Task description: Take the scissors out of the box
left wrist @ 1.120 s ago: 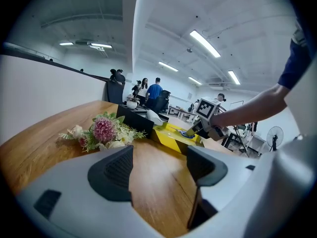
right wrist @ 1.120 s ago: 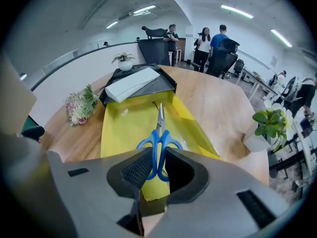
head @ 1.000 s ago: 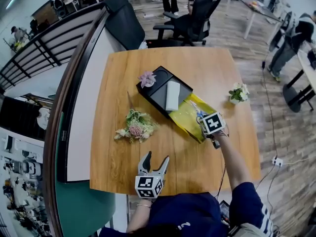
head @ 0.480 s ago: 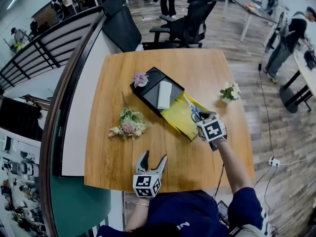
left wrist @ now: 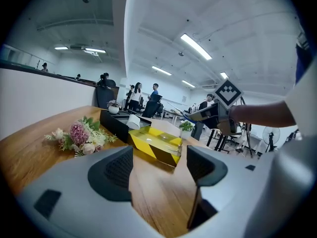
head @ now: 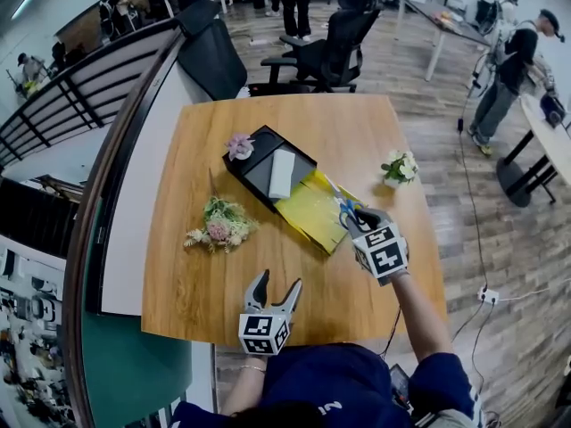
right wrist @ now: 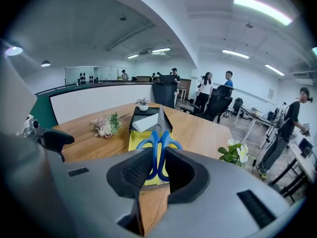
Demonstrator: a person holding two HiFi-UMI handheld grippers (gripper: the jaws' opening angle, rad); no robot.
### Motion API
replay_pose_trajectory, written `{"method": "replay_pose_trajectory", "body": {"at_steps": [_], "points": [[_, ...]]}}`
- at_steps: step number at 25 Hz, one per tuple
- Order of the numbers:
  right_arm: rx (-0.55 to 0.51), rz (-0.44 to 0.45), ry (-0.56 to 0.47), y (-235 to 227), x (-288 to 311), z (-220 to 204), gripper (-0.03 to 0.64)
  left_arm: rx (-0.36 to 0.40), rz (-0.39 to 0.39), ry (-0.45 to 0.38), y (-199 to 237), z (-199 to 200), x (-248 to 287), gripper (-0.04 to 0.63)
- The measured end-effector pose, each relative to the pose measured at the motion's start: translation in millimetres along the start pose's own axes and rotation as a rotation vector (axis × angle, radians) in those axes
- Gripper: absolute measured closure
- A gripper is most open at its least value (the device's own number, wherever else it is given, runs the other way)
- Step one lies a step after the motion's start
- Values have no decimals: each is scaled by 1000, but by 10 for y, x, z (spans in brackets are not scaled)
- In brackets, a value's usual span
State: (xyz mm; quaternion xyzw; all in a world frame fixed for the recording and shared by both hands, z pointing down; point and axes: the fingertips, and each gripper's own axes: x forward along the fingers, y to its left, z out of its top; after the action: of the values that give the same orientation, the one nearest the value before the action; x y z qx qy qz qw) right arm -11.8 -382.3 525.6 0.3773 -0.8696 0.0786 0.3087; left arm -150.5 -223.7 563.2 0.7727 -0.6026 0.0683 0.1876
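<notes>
Clamped in the right tool [right wrist: 157, 170]: blue scissors [right wrist: 158, 145], blades pointing away, held up over the yellow box [head: 312, 210] on the desk [head: 357, 132]. Spread apart and empty by the desk's near edge: the left tool [left wrist: 158, 165], well apart from the box.

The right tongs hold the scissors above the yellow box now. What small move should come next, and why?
Probably carry the blue-handled metal scissors sideways, over the bare wooden table beside the open yellow box. The right tongs are shut on the handles, and the scissors appear lifted out of the box but hang above its edge.
</notes>
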Motion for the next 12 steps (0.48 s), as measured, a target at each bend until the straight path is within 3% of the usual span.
{"method": "replay_pose_trajectory", "body": {"at_steps": [12], "points": [[-22,-110,-162,69,-642,-163,523,26,-28,-13,-260,39,28,259]]}}
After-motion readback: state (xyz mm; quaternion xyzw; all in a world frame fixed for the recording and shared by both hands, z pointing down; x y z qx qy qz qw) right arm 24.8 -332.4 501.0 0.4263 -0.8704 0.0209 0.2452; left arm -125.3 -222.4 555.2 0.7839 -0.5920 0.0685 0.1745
